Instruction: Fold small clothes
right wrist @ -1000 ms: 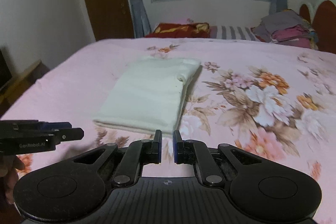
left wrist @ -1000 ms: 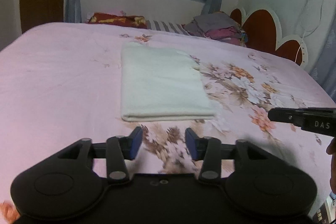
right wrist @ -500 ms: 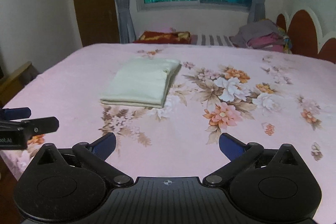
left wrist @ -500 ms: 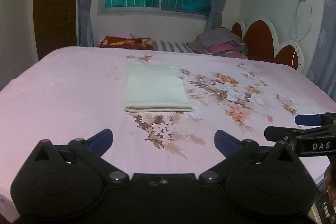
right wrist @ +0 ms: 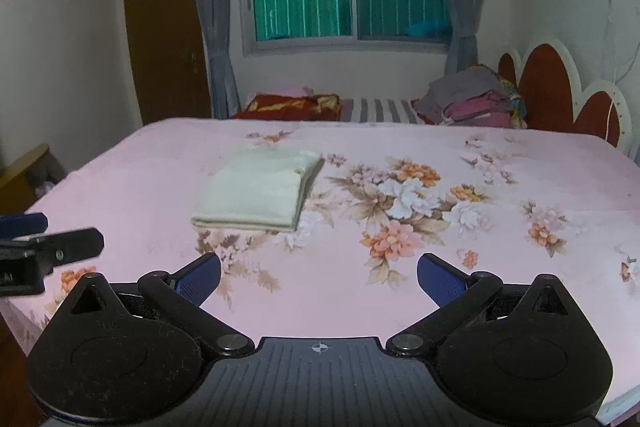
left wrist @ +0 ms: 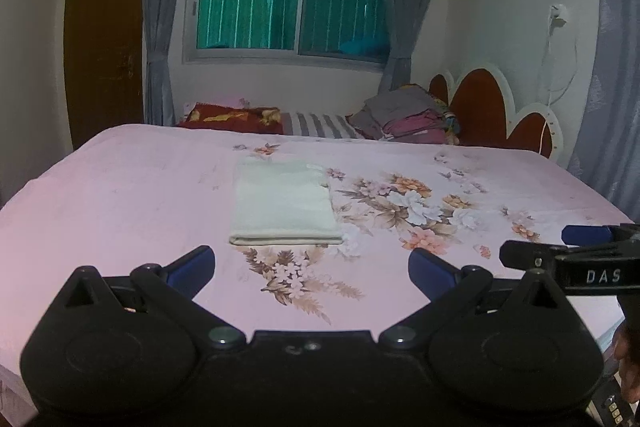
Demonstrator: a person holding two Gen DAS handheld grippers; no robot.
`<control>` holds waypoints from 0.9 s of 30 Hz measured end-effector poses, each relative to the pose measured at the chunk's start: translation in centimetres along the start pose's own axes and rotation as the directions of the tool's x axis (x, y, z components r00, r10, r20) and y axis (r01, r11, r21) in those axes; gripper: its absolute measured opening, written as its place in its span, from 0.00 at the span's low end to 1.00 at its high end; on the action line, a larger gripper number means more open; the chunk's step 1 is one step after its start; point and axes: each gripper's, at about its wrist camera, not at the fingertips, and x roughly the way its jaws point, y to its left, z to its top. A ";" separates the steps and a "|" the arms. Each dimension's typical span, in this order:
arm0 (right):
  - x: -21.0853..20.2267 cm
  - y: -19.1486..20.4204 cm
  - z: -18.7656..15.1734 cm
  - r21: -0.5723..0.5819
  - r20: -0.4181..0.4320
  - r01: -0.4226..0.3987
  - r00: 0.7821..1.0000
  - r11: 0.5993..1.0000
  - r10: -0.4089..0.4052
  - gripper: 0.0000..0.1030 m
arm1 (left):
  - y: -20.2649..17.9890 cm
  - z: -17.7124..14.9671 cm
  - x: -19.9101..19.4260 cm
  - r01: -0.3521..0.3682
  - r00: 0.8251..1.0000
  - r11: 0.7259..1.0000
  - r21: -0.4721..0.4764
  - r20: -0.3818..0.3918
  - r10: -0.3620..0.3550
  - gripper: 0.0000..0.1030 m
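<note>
A pale cream garment [left wrist: 282, 201] lies folded into a neat rectangle on the pink floral bedsheet [left wrist: 120, 195]; it also shows in the right wrist view [right wrist: 260, 193]. My left gripper [left wrist: 311, 265] is wide open and empty, held back near the bed's front edge, well short of the garment. My right gripper [right wrist: 319, 274] is also wide open and empty, at the front edge, to the right of the garment. The right gripper shows at the right edge of the left wrist view [left wrist: 568, 259], and the left gripper at the left edge of the right wrist view [right wrist: 44, 251].
A pile of grey and pink clothes [left wrist: 404, 119] sits at the far right of the bed beside the red headboard [left wrist: 492, 115]. A red patterned blanket [left wrist: 232, 117] and a striped cloth [left wrist: 316, 123] lie at the far edge under the window.
Both grippers have opened from narrow to wide and pulled back and up from the folded garment, which now lies farther off. The garment has not moved.
</note>
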 end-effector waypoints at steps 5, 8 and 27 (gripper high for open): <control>-0.7 0.4 0.3 -0.005 0.015 -0.010 1.000 1.000 0.010 1.00 | 0.1 0.1 -0.2 0.003 1.000 1.000 -0.001 0.008 -0.003 1.00; -0.9 0.5 0.4 -0.006 0.017 -0.011 1.000 1.000 0.011 1.00 | 0.2 0.1 -0.2 0.004 1.000 1.000 0.000 0.008 -0.004 1.00; -1.4 0.6 0.9 0.000 0.020 0.008 1.000 1.000 -0.008 1.00 | 0.4 0.2 -0.1 0.015 1.000 1.000 0.010 0.007 -0.015 1.00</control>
